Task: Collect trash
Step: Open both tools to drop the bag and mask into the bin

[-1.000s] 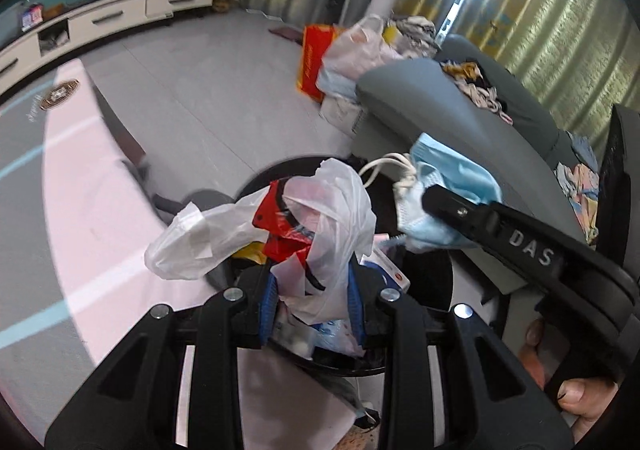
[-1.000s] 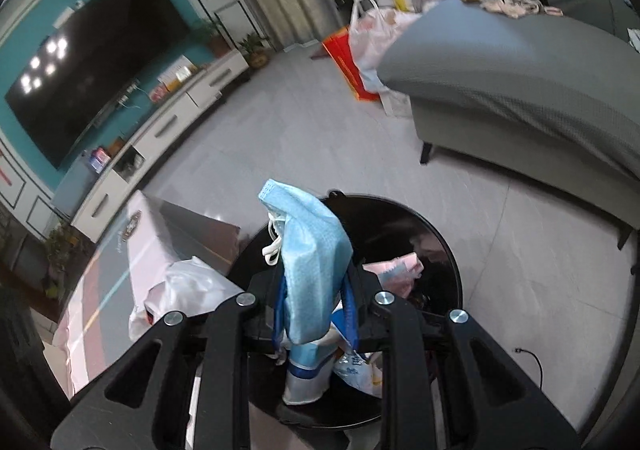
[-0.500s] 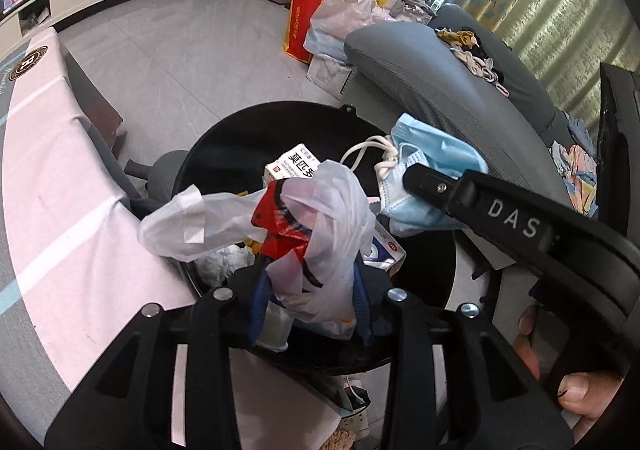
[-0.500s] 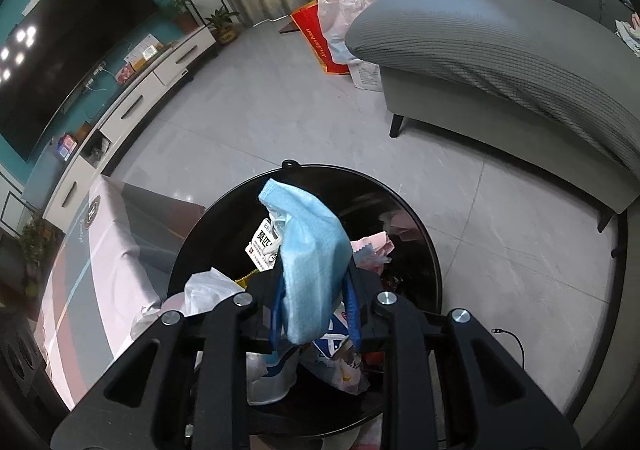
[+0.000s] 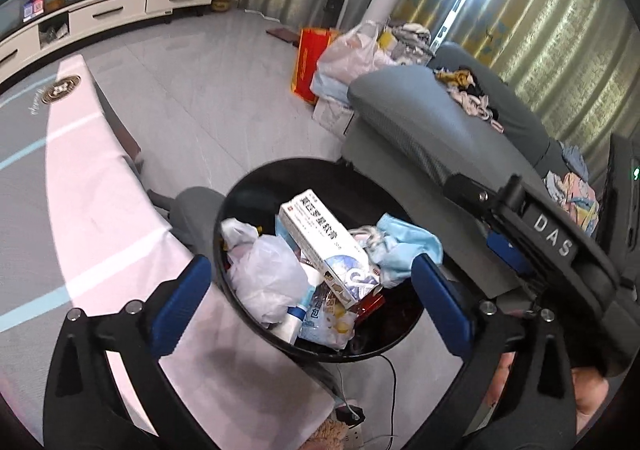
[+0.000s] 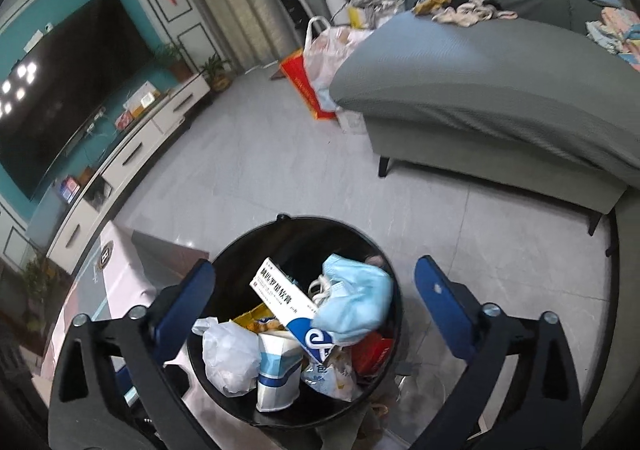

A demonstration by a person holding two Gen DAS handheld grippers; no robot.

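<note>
Both grippers tilt steeply down over the trash bin: the left gripper (image 5: 308,282) has its jaws opening, blue pads spread wide with nothing pinched between them, and the right gripper (image 6: 316,298) is opening the same way, equally empty. In the left wrist view the right gripper's black body crosses from the right edge, and part of the person's hand (image 5: 588,390) shows beneath it at the lower right.

Directly below the spread fingers stands the round black trash bin (image 5: 256,186), on the floor just beside a table edge covered with a pink and grey cloth (image 5: 80,186). Inside it, a white plastic bag (image 5: 264,274) lies at the left, a long white medicine box (image 5: 320,238) leans across the middle, and a light blue face mask (image 6: 352,298) rests at the right, touching the box; it looks slightly blurred. Snack wrappers and a red packet fill the bin's near side.

Beyond the bin lies grey tiled floor, then a grey sofa (image 6: 480,90) strewn with clothes, and bags stacked at its end, one of them red (image 5: 312,62)
</note>
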